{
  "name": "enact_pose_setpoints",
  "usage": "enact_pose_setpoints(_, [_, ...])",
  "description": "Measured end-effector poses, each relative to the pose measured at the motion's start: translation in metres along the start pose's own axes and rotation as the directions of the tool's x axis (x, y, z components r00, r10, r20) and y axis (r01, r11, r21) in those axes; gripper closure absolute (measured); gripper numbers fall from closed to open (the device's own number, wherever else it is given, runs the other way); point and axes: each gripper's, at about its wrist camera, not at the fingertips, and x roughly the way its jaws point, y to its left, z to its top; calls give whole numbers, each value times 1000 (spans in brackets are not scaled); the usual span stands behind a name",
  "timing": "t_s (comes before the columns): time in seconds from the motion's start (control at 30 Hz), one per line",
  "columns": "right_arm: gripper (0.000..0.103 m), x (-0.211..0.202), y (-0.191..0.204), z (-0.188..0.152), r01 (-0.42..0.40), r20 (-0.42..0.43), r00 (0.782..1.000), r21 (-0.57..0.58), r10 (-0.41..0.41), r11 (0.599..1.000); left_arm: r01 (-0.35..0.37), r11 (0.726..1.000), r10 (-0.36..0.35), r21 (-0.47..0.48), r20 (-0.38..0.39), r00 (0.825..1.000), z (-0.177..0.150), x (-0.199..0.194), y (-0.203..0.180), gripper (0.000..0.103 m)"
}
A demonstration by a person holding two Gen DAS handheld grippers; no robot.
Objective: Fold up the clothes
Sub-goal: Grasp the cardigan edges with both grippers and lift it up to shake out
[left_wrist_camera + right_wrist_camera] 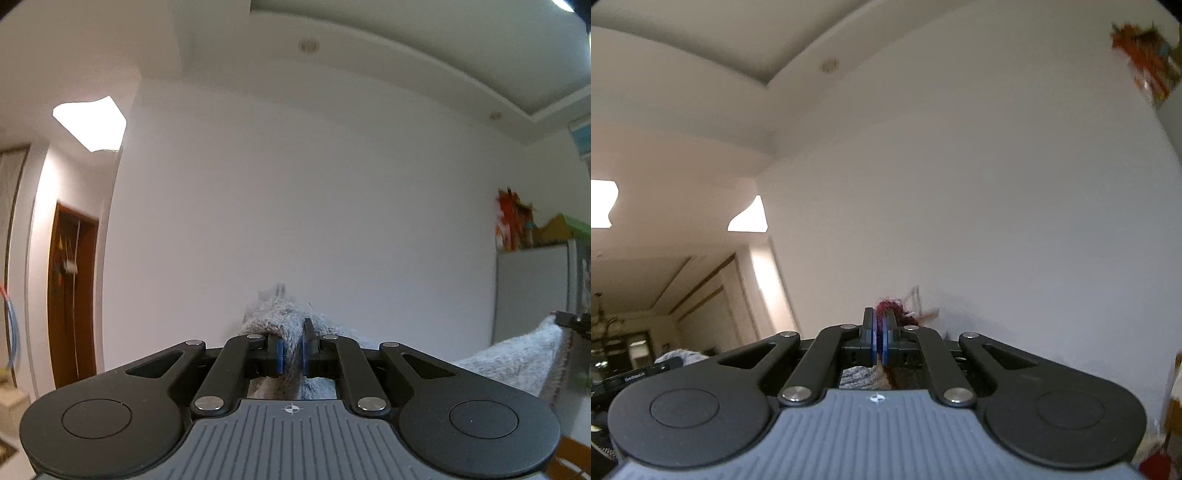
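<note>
Slippage is the main worry at this moment. Both cameras are pointing up at the white wall (pixel 314 206) and ceiling, so the garment is being held up in the air and no table or folding surface is showing anywhere.

In the left wrist view, the left gripper (pixel 291 350) is pinching a thick bunch of the grey fuzzy garment (pixel 275 321) at lower centre of the frame, its jaws clamped on the cloth with a fat wad between the blue pads (pixel 280 356). The fabric is running off toward the lower right of that frame, where the right gripper (pixel 570 319) is just peeking in at the edge.

In the right wrist view, the right gripper (pixel 880 341) is squeezing almost fully together at lower centre, its jaws clamped on a thin edge where dark red yarn trim (pixel 889 307) is poking above the pads. The grey cloth is showing again below the fingers and at the lower left beside the left gripper (pixel 631 376).

That thin hold on the right looks like the weaker one: if the hanging weight is pulling or the hands are spreading too hard, the trim may be sliding out. With the surface hidden from both cameras, lowering blind risks laying the garment crooked or bunched, and the loose knit may be stretching under tension.
</note>
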Motion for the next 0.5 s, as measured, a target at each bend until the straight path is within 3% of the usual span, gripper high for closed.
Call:
enact_pose_setpoints(0.2, [99,-21,-18,-44,-37,-77,996,11,37,999,-23,999,19,-21,-171,985,-124,-54,3,92])
enact_pose_setpoints(0.3, [99,-48,-26,-106,6,-164,986,33,0,999,-35,999,23,-40,-275,961,-189,-78,11,92])
enact_pose_setpoints(0.4, [99,-82,-31,-171,67,-245,968,75,-47,995,-28,999,11,-38,-379,925,-254,-115,11,92])
enact_pose_setpoints(0.5, [99,-124,-21,-235,140,-320,943,117,-96,983,-2,1000,-8,-24,-439,899,-296,-153,11,92])
